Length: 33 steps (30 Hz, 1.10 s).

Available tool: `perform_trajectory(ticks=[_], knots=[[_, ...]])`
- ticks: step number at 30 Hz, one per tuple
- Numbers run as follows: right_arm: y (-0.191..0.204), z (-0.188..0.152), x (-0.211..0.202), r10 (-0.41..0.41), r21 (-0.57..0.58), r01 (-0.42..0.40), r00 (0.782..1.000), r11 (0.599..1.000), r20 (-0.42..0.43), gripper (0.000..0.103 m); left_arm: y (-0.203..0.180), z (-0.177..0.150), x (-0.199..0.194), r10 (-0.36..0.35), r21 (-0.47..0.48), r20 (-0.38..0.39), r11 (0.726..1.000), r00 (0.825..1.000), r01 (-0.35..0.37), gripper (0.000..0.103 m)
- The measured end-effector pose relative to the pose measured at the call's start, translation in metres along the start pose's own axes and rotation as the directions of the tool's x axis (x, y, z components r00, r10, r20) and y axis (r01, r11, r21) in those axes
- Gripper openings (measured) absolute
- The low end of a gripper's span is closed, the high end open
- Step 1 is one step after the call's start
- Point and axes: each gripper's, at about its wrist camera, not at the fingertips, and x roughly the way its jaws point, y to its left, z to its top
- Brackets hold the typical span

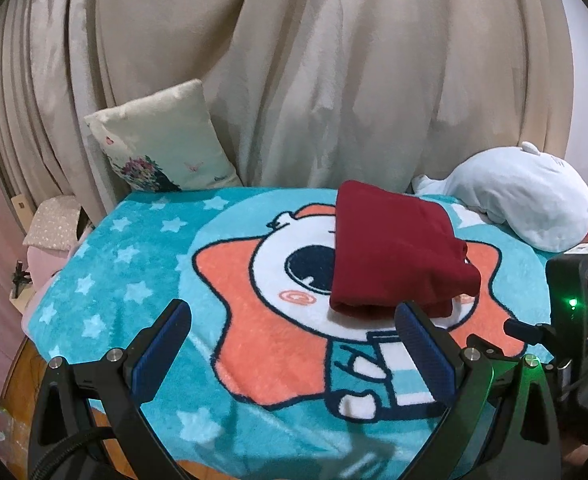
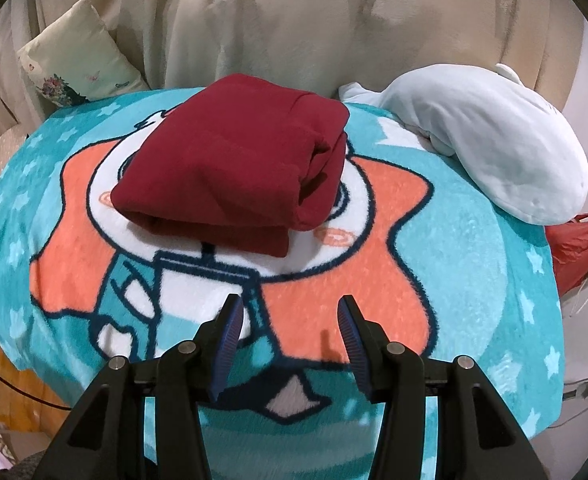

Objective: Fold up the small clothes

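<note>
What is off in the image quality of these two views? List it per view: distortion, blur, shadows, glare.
Left wrist view: strong fisheye bowing of the blanket edge, dark corner vignette, a green indicator light casting a glow on the right side of the left tongs, soft blur at the near edge. Right wrist view: same barrel distortion, the red garment sharp, faint shadow under the right tongs, no harsh glare.

A matt maroon knit garment (image 2: 230, 160) is seen on a fuzzy fleece blanket (image 2: 474, 264); ribbed blue pads (image 2: 228, 344) line matt black plastic fingers.
</note>
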Motion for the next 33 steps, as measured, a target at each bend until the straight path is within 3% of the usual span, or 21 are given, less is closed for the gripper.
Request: perform_trajectory(ticks=[6,13,21,27,33], knots=[[0.008,-0.004,-0.009,0.0,-0.025,0.0,1.0,1.0,0.018,0.053,0.007,0.001,-0.026,0.008,-0.02,0.098,1.0,0.995,-0.006,0.102],[0.015,-0.004,-0.024,-0.003,-0.053,0.007,0.998,0.999,0.065,0.056,0.019,0.008,-0.033,0.038,-0.053,0.126,0.998,0.991,-0.032,0.102],[0.012,-0.005,-0.026,-0.006,-0.034,0.009,0.998,0.999,0.065,0.058,0.019,-0.003,-0.014,0.052,-0.064,0.017,0.997,0.998,-0.051,0.102],[0.013,-0.008,-0.022,-0.004,-0.028,0.005,0.999,1.0,0.044,0.058,0.022,-0.011,0.004,0.11,-0.069,-0.081,0.991,0.991,-0.115,0.102],[0.013,-0.011,-0.017,-0.001,-0.028,0.001,1.0,1.0,0.023,0.058,0.022,-0.018,0.012,0.111,-0.067,-0.129,0.99,0.985,-0.121,0.102]])
